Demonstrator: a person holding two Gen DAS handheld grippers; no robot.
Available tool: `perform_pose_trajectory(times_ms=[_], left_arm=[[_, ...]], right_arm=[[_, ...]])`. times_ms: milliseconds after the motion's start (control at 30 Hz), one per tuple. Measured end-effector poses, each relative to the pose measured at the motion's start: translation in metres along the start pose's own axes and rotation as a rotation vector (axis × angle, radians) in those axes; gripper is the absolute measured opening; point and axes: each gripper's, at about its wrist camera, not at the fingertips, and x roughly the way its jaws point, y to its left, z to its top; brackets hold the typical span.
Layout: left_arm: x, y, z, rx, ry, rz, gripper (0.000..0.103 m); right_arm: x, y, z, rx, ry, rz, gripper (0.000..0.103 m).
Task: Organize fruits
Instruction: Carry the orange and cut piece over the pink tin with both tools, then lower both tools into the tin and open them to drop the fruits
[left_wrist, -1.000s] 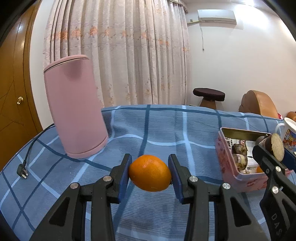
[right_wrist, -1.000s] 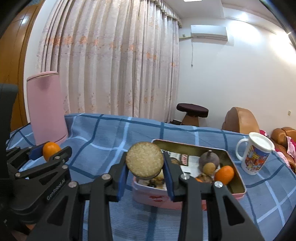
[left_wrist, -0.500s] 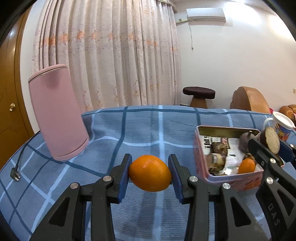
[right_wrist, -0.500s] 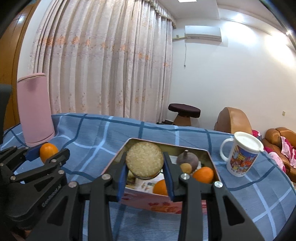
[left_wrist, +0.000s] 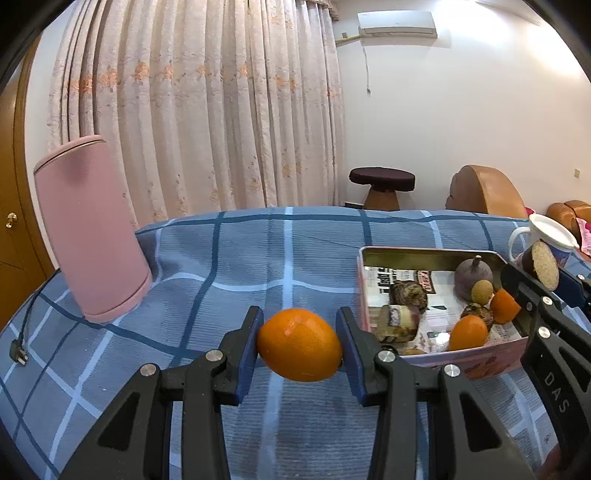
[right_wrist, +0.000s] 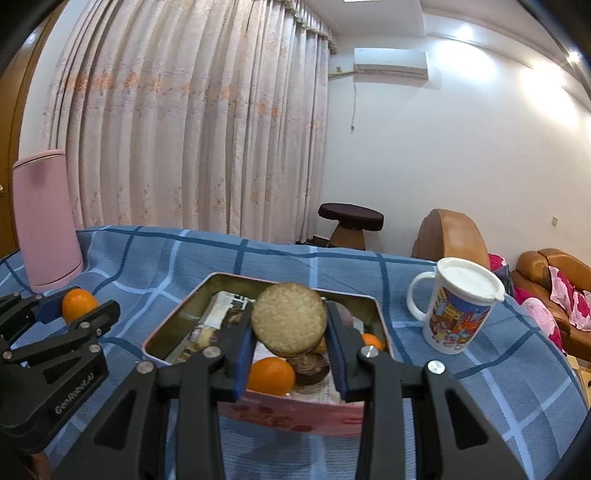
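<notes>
My left gripper (left_wrist: 300, 345) is shut on an orange (left_wrist: 299, 341), held just above the blue checked cloth, left of the pink tin box (left_wrist: 424, 253). Inside the tin lie several fruits: small oranges (left_wrist: 467, 332), a purple fruit (left_wrist: 472, 275) and brown ones. My right gripper (right_wrist: 290, 334) is shut on a halved fruit (right_wrist: 290, 317) with dark skin and a pale grainy cut face, hanging over the near part of the tin (right_wrist: 177, 325). The left gripper (right_wrist: 70, 304) with its orange (right_wrist: 78, 304) shows at the left edge of the right wrist view.
A tall pink kettle (left_wrist: 88, 229) stands at the back left, its cord and plug (left_wrist: 18, 356) trailing over the table edge. A lidded printed mug (right_wrist: 456, 310) stands right of the tin. Beyond the table are a stool, brown seats and curtains.
Both grippers have travelled right toward the tin with their fruits still held. The halved fruit now hangs over the tin's near edge, and the kettle has slid left in both views.
</notes>
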Motion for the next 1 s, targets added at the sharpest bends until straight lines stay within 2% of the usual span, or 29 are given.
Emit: perform_pose_trajectory(times_ms=[400,567,833,1000], left_arm=[[0.001,-0.026,0.002,0.023,-0.01,-0.041,0.043],[0.002,-0.032,0.006,0.008,-0.022,-0.079,0.043],[0.02,-0.063,0.025,0.035,-0.017,-0.146,0.043],[0.039,-0.078,0.03,0.043,0.002,-0.187,0.043]], right_arm=[[0.006,-0.029,-0.002,0.028,0.014,-0.046,0.038],[0.009,-0.041,-0.001,0.05,0.019,-0.071,0.038],[0.012,-0.063,0.004,0.108,0.006,-0.12,0.038],[0.021,-0.078,0.005,0.173,0.031,-0.13,0.038]])
